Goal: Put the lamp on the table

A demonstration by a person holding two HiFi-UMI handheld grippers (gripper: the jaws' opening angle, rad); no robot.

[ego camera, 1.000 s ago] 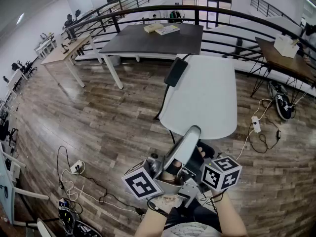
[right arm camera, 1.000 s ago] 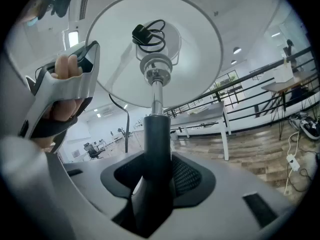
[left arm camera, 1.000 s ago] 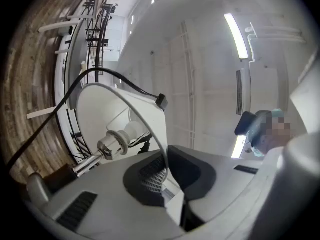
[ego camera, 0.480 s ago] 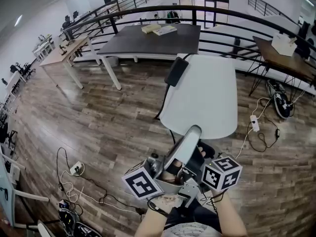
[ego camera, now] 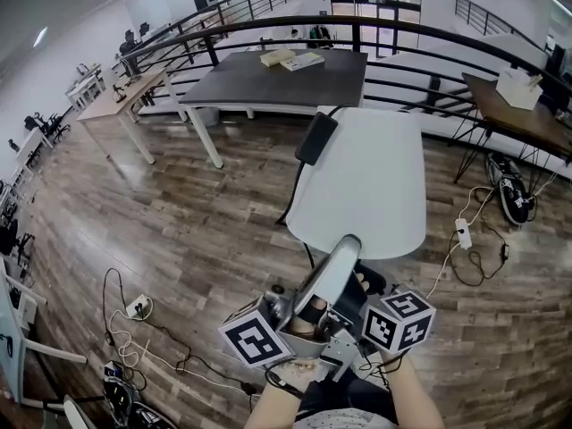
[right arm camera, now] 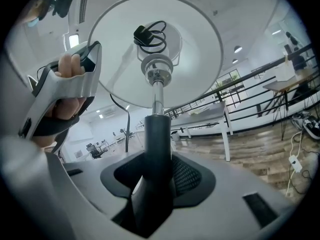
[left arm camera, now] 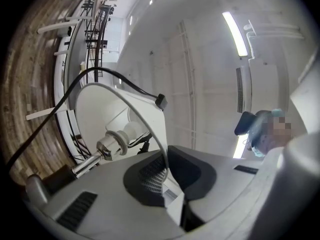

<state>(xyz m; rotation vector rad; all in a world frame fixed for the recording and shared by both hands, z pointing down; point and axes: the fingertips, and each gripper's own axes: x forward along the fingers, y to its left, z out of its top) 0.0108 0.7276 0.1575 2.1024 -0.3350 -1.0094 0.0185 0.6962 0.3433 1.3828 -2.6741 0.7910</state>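
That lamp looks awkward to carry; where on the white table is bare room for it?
Nearly the whole white table is bare, from its near rounded edge back toward the railing. Only its far-left corner is taken, by a flat black box. Cables crowd the floor at its right.

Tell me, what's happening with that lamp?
Left gripper shut on the lamp shade's rim. Right gripper shut on its stem. Lamp not yet on the white table. Black adapter at table's far left edge.

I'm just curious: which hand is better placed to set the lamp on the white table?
Right, probably: the right gripper clamps the lamp's dark stem, while the left gripper only pinches the shade's rim.
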